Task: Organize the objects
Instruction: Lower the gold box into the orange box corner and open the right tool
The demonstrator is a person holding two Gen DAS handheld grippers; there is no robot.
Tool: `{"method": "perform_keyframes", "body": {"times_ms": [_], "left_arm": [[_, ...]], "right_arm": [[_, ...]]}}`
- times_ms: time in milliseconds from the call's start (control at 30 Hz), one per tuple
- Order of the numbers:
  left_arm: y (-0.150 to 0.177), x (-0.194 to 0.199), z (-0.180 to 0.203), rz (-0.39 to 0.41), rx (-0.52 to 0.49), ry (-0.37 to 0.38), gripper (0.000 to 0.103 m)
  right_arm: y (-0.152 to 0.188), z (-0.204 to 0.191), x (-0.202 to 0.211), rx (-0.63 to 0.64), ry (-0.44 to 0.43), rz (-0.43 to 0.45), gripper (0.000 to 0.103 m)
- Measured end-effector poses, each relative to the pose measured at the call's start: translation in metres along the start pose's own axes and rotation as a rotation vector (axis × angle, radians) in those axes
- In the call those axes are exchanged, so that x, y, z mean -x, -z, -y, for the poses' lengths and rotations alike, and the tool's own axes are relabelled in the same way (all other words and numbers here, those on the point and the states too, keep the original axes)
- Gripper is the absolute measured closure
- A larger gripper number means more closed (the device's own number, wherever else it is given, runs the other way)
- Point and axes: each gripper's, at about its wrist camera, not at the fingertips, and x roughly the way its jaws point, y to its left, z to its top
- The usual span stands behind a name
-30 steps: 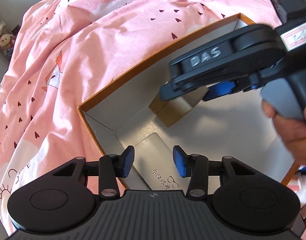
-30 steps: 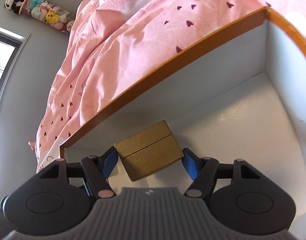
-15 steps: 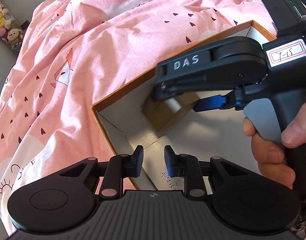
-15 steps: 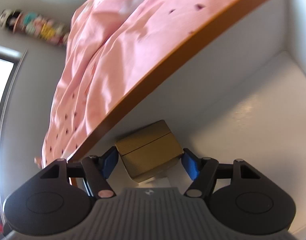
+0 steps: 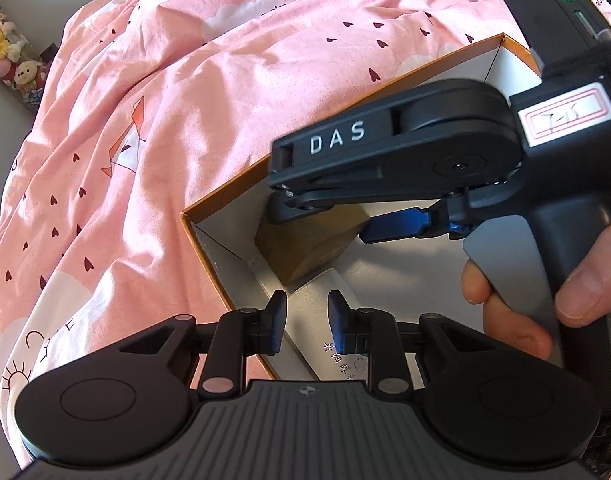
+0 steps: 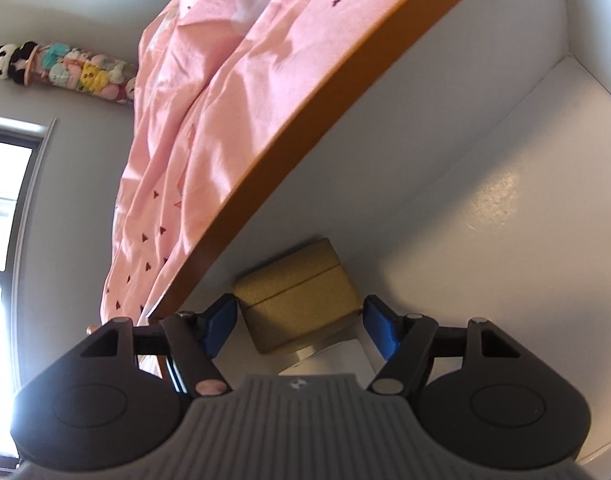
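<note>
While my right gripper (image 6: 299, 330) brackets the gold box (image 6: 295, 298), pads just parted from its sides, deep in the orange-rimmed carton (image 5: 225, 196), my left gripper (image 5: 304, 322) hovers narrowed and empty; withdrawing crooked could snag and tip it.

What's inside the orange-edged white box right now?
A small gold box sits near the corner of the orange-edged white box, between the right gripper pads; beside it a flat grey printed case, partly hidden.
</note>
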Motion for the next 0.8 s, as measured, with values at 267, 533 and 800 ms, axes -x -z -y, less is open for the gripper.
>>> {"method": "perform_keyframes", "body": {"times_ms": [267,533,800], "left_arm": [[0.003,0.002,-0.003,0.008,0.003,0.027,0.073],[0.002,0.0,-0.003,0.005,0.016,0.024,0.073],[0.005,0.011,0.001,0.032,0.061,0.032,0.073]], "right_arm": [[-0.004,-0.008,0.003,0.073,-0.071,-0.05,0.038],[0.0,-0.009,-0.007,0.193,-0.04,-0.081,0.078],[0.006,-0.014,0.013,0.307,-0.024,-0.087,0.081]]}}
